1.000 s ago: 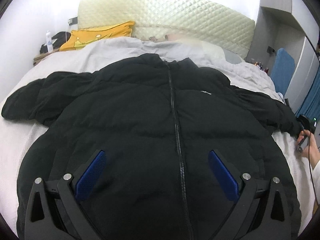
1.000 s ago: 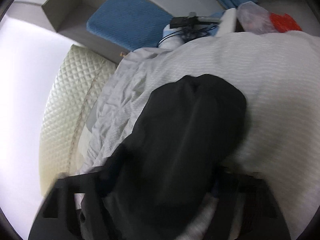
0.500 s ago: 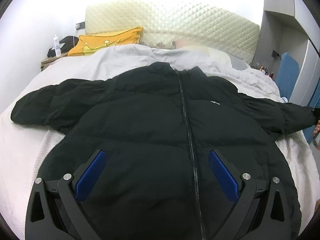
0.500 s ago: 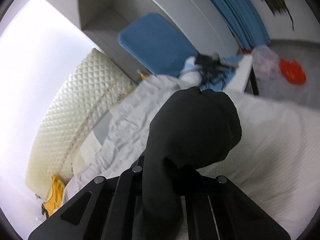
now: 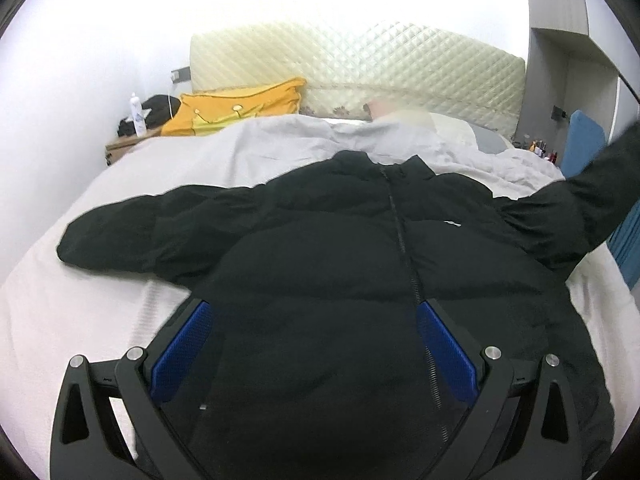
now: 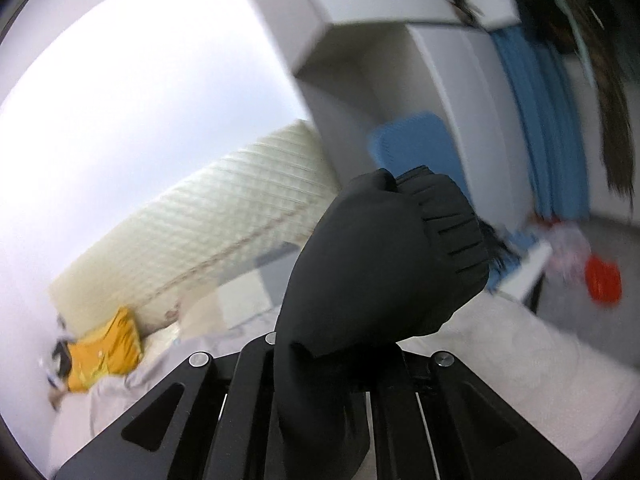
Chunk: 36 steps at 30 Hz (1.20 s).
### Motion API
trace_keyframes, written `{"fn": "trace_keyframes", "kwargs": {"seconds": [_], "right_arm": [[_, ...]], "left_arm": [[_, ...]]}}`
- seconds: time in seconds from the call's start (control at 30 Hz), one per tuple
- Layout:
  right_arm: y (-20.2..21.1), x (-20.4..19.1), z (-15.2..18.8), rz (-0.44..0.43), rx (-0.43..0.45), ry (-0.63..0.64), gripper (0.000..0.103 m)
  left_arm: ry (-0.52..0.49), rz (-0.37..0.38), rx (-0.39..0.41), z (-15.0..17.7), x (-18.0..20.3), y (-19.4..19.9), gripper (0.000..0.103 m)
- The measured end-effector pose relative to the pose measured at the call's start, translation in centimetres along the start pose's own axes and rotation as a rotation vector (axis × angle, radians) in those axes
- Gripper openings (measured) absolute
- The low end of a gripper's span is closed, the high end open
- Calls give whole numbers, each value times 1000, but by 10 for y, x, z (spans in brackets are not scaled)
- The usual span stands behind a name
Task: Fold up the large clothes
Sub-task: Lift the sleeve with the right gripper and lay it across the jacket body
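A black jacket [image 5: 340, 260] lies zipped, front up, on a bed [image 5: 80, 300], collar far, sleeves spread left and right. The right gripper [image 6: 340, 364] has its jaws clamped on the right cuff [image 6: 400, 256], lifted clear of the bed at the far right. The left gripper [image 5: 316, 344] hovers over the near hem, jaws wide, empty. The held sleeve likely folds leftward across the chest.

The puffer jacket [image 5: 328, 264] is plain black on a white bed [image 5: 72, 312]. The headboard [image 5: 360, 60] is cream with diamond quilting, the pillow [image 5: 240, 108] mustard yellow. The left claw [image 5: 314, 334] has blue pads [image 5: 182, 350].
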State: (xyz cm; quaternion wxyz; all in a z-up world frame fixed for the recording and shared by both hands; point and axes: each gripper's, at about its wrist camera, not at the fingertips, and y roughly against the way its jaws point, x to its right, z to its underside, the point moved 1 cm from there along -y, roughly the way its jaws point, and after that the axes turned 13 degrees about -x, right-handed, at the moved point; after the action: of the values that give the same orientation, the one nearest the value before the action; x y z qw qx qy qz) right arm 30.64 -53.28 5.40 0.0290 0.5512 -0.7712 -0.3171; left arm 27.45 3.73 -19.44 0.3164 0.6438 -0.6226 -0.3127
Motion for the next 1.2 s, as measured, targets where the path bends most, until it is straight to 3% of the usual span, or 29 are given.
{"fn": "trace_keyframes", "kwargs": {"seconds": [0.23, 0.4, 0.57, 0.73, 1.0, 1.2], "right_arm": [[24, -129, 9, -93, 14, 201, 5], [27, -211, 42, -182, -16, 315, 6], [16, -281, 98, -253, -81, 469, 8], [-4, -349, 177, -342, -181, 593, 10], [-53, -408, 309, -402, -375, 761, 11], [-83, -407, 376, -405, -473, 834, 12]], "left_arm": [[-22, -29, 7, 7, -17, 3, 102], [-15, -38, 18, 8, -36, 8, 102], [-8, -46, 22, 7, -52, 7, 102], [24, -65, 23, 9, -74, 2, 102], [101, -37, -3, 10, -107, -13, 102], [129, -4, -27, 12, -113, -24, 102]]}}
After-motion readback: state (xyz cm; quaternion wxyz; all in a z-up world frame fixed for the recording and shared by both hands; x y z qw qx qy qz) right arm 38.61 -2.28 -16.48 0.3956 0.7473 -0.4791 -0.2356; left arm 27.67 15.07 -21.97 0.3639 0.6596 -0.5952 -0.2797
